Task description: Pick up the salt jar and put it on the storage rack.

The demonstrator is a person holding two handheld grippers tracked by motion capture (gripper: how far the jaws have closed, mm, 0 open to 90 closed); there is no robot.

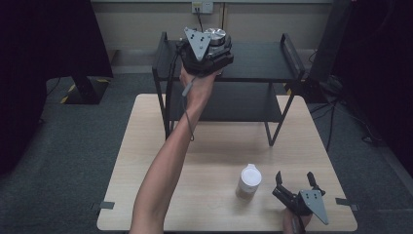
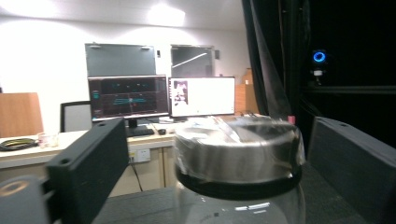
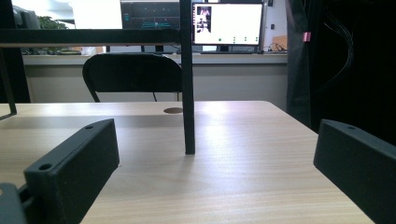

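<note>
Wooden table (image 1: 146, 161) bearing a black shelf rack (image 1: 253, 61) and white-lidded jar (image 1: 249, 181), silver-lidded jar (image 1: 217, 35) apparently on the rack's top

Monitors (image 2: 163, 95): showing screen content too small and blurred to be read.
Jar with the metal lid (image 2: 238, 158): showing no legible label or brand.
White-lidded jar (image 1: 249, 181) on the table: showing no readable print.
Wall socket (image 1: 202, 7): carrying no legible marking.
Overall: nothing is reading as text, number or sign.

A clear glass jar (image 2: 239, 158) with a silvery metal lid and a black band beneath it is standing upright on the black shelf's (image 1: 263, 61) top level, between the left gripper's (image 1: 214, 46) spread jaws.
</note>
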